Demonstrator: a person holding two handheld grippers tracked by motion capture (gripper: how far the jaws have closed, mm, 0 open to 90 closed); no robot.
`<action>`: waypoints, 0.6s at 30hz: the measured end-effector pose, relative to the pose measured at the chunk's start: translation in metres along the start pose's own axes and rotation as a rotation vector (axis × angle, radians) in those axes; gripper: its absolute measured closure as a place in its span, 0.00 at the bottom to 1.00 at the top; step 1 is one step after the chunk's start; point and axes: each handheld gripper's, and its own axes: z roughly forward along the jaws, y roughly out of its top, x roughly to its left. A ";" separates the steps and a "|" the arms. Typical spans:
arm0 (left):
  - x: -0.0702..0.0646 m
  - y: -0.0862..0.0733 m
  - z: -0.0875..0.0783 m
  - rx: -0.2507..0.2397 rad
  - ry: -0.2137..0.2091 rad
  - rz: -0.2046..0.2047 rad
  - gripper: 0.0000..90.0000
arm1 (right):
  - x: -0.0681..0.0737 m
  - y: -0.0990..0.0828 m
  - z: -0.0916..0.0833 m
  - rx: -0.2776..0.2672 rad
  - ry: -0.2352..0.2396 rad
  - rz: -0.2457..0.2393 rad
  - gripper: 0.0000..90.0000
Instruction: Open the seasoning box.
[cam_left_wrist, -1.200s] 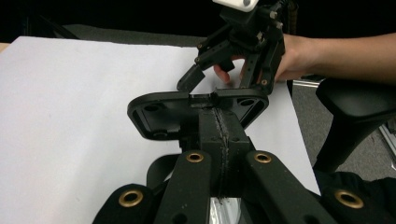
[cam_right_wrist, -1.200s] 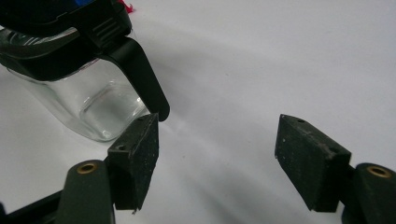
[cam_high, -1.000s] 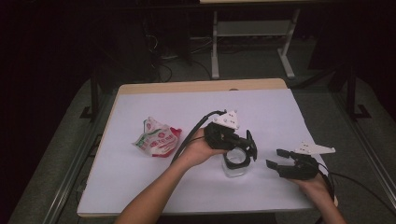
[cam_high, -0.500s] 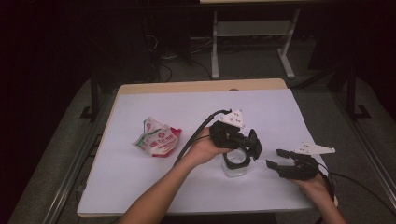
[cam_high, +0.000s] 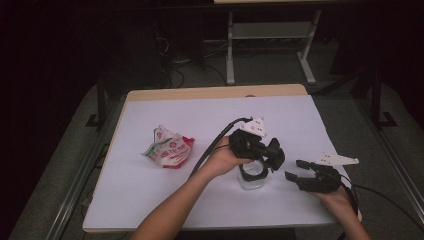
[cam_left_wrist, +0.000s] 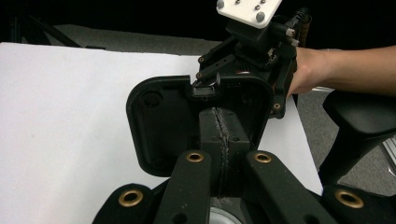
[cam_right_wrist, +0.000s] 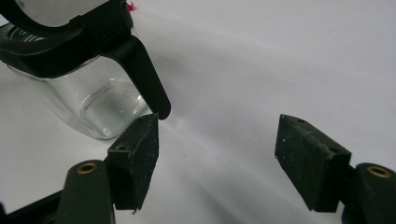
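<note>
Print on red-and-white packet (cam_high: 169, 150), well off to far side of my left claw (cam_high: 272, 156), too small to read. Left claw and hand cover most of glass jar (cam_high: 251, 179) beneath. Ahead of my right claw (cam_right_wrist: 219, 161), jar top cut off by frame edge.

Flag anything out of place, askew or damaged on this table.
Only the snack packet stands out: it lies crumpled left of the glass jar. The jar stands upright with its black lid flipped open; nothing spilled.
</note>
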 end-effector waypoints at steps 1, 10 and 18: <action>0.000 0.000 0.000 0.000 -0.002 -0.003 1.00 | 0.000 0.000 0.000 0.000 0.001 0.000 0.33; 0.001 0.000 -0.002 0.007 -0.002 -0.022 1.00 | 0.000 0.000 -0.001 0.000 -0.001 0.005 0.33; 0.002 -0.005 -0.014 0.008 -0.011 -0.070 0.97 | 0.000 0.000 0.000 0.000 -0.001 0.000 0.33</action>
